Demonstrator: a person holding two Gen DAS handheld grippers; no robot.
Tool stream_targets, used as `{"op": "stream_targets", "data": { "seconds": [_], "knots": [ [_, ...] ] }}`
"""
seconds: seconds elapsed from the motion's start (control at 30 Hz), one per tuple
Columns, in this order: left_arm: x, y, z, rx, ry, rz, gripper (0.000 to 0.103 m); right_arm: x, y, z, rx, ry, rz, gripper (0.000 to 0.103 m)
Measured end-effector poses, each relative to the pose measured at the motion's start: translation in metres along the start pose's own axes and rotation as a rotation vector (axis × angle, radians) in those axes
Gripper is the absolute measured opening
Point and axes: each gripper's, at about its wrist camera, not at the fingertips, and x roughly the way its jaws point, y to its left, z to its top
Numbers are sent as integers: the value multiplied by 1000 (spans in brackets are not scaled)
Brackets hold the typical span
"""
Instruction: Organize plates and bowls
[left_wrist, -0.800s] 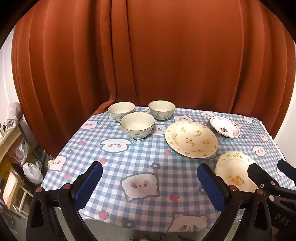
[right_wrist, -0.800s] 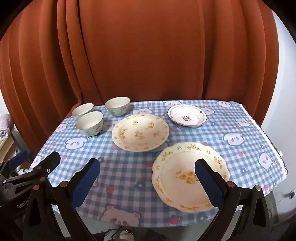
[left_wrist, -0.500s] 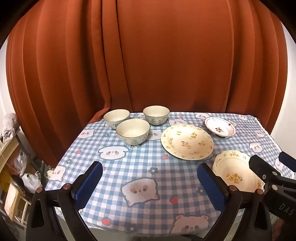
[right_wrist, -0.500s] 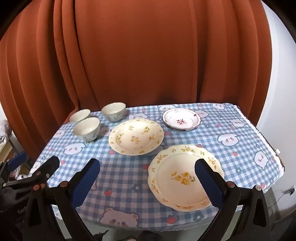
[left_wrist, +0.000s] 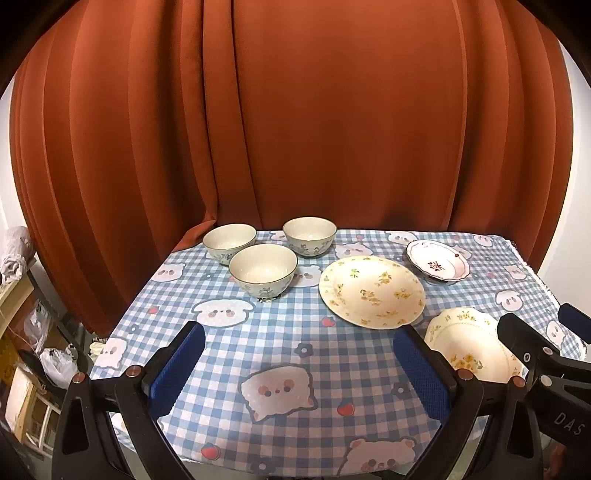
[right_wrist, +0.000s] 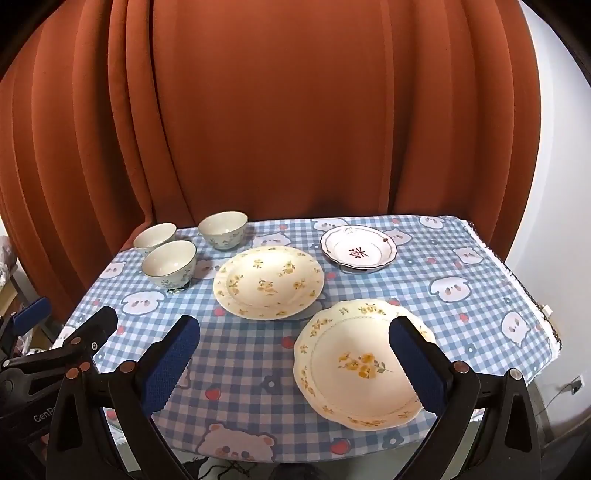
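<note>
Black lettering-bearing frames noted: "DAS" read on right gripper body in left view, "GenR…" partly read on left gripper body in right view. Both sets of blue pads were held fully apart, nothing gripped. Three bowls were grouped at far left of checked tablecloth; two yellow-flowered plates at centre and near right, red-flowered plate at far right. Versus earlier frames: both views were pulled back and raised, crockery unmoved.
</note>
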Motion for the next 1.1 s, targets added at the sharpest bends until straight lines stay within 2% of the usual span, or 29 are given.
{"op": "stream_targets", "data": {
  "seconds": [0.3,0.53,0.67,1.1],
  "knots": [
    [2,-5,8,6,5,14,103,2,-2,2,3,10,-16,103],
    [0,-2,15,-34,59,6,102,0,-4,9,31,32,6,103],
    [-4,-3,16,-38,61,14,101,0,-4,12,39,47,18,103],
    [0,-4,14,-42,87,13,101,0,-4,12,24,56,-5,103]
  ]
}}
